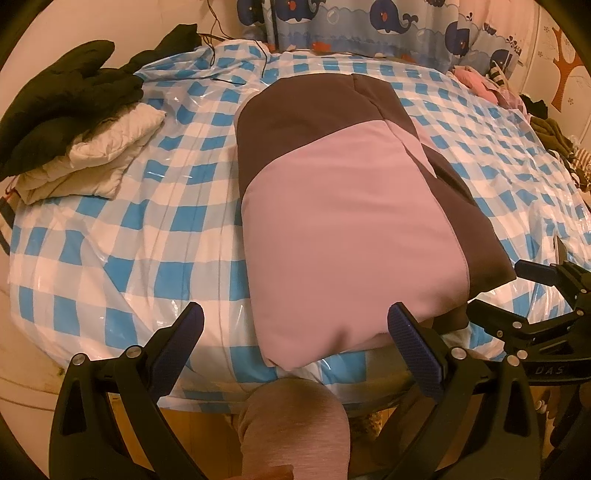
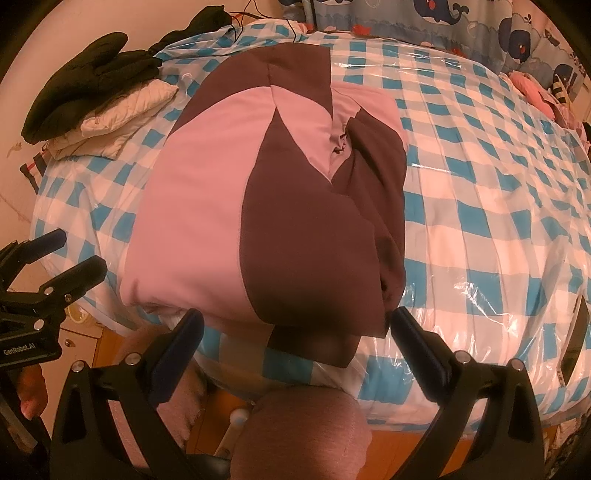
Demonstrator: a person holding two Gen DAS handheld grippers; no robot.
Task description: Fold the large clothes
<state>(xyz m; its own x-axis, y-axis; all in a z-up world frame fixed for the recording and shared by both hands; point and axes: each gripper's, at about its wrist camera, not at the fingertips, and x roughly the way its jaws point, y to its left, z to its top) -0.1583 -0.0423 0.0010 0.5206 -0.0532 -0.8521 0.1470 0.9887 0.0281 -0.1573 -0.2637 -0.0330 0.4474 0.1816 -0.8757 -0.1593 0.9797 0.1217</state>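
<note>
Folded pink-and-brown padded jacket (image 2: pixel 266 192) on the blue-checked plastic-covered bed (image 2: pixel 480 221).
Left gripper (image 1: pixel 295 332) and right gripper (image 2: pixel 295 328) both gape wide, empty; only the right view shows a bunched patch, perhaps a hood.

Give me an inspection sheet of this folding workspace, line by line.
Surface: bed under blue-and-white checked cover with clear plastic film.
Job's things: pink-and-brown jacket, folded into a bundle, lying at the near edge.
Clutter: white quilted garment with black garment on top, far left; pink clothes far right; dark flat object at right edge.
Grippers: left gripper open, empty; right gripper open, empty, at the jacket's near hem.
Cables: thin dark wires at the bed's far side.
Surroundings: whale-print fabric behind bed.
</note>
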